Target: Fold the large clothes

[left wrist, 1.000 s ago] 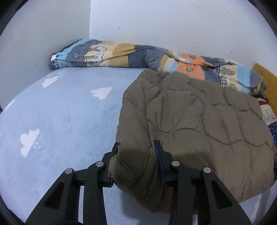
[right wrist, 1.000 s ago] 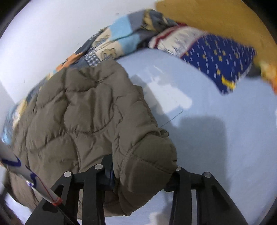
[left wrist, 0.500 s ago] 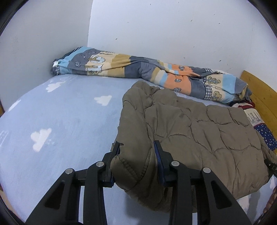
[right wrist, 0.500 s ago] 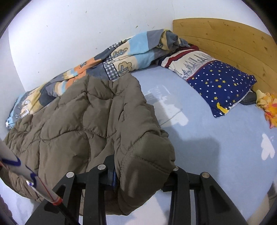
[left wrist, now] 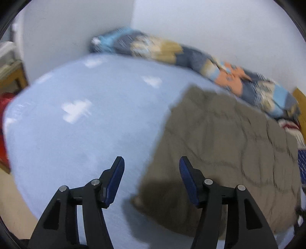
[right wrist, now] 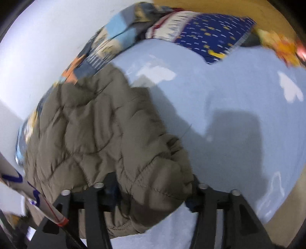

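The olive-brown quilted puffer jacket is lying folded on the pale blue bed sheet with white cloud prints, just in front of the multicoloured patchwork blanket bunched along the white wall. The left gripper is standing spread, its jaws having just been opening; the jacket's near corner is lying below and between its blue pads, apart from both. The right gripper has likewise just been opening, yet a bulging jacket fold is filling the gap between its fingers, and whether the pads are pressing on it cannot be told. A navy star-patterned pillow is resting beyond the jacket, by the wooden headboard.
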The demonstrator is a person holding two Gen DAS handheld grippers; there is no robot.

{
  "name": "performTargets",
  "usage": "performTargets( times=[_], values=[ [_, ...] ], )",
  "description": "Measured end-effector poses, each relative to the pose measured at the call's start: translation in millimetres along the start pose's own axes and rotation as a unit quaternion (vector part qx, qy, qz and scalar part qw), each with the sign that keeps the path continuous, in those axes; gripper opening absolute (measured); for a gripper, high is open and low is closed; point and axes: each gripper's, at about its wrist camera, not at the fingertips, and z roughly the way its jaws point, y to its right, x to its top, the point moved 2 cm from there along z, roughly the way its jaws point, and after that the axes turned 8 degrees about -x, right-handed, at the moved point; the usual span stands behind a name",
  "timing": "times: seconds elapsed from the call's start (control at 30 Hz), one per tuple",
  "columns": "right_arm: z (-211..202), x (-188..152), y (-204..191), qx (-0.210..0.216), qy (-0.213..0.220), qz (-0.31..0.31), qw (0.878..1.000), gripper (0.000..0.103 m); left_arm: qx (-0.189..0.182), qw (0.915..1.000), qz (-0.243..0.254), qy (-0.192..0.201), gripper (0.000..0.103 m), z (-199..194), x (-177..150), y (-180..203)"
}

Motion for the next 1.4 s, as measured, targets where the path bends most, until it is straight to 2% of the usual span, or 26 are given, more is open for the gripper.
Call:
performTargets(
  times=[0.07, 0.17, 0.27, 0.37, 0.43, 0.53, 0.63, 0.7, 0.77, 0.83, 1.07, 1.2, 1.27, 1.4],
  values=[
    [-9, -1, 15, 0.013, 0.002, 0.029, 1.000, 0.070, 0.015, 0.9990, -0.010, 0.040, 0.059, -15, 9, -6],
    [-25, -5, 27, -0.011, 0.028, 0.038, 0.999, 0.070, 0.006, 0.9986, 0.000, 0.052, 0.059, -22, 14, 0],
    [-48, 1, 33, -0.056, 0.081, 0.039, 0.994, 0.070, -0.011, 0.9972, 0.042, 0.061, 0.059, -26, 9, 21],
    [-69, 11, 33, -0.082, 0.138, 0.040, 0.986, 0.070, -0.029, 0.9916, 0.104, 0.072, 0.059, -31, 4, 54],
    [-72, 16, 16, -0.055, 0.152, 0.005, 0.987, 0.068, -0.048, 0.9851, 0.148, 0.073, 0.059, -32, -1, 81],
    [-61, 9, -41, -0.001, 0.144, -0.107, 0.984, 0.058, -0.075, 0.9720, 0.215, 0.057, 0.059, -21, -16, 128],
    [-41, 2, -86, 0.013, 0.124, -0.183, 0.975, 0.049, -0.075, 0.9654, 0.245, 0.046, 0.059, -2, -23, 157],
    [-25, -2, -115, 0.009, 0.115, -0.227, 0.967, 0.048, -0.069, 0.9651, 0.250, 0.034, 0.059, 12, -29, 165],
    [-11, -6, -133, 0.005, 0.109, -0.253, 0.961, 0.047, -0.055, 0.9666, 0.250, 0.004, 0.059, 34, -33, 165],
    [13, -9, -146, -0.018, 0.094, -0.279, 0.956, 0.047, -0.054, 0.9693, 0.239, -0.017, 0.059, 47, -37, 163],
    [58, -1, -151, -0.035, 0.058, -0.276, 0.959, 0.048, -0.047, 0.9698, 0.237, -0.032, 0.060, 66, -41, 168],
    [52, -5, -147, -0.037, 0.067, -0.276, 0.958, 0.048, -0.054, 0.9741, 0.219, -0.017, 0.060, 57, -40, 163],
    [39, -7, -143, -0.028, 0.080, -0.259, 0.962, 0.048, -0.056, 0.9757, 0.212, -0.012, 0.059, 50, -40, 160],
    [1, -19, -130, -0.020, 0.108, -0.250, 0.962, 0.048, -0.063, 0.9734, 0.220, 0.001, 0.059, 28, -46, 158]
  ],
)
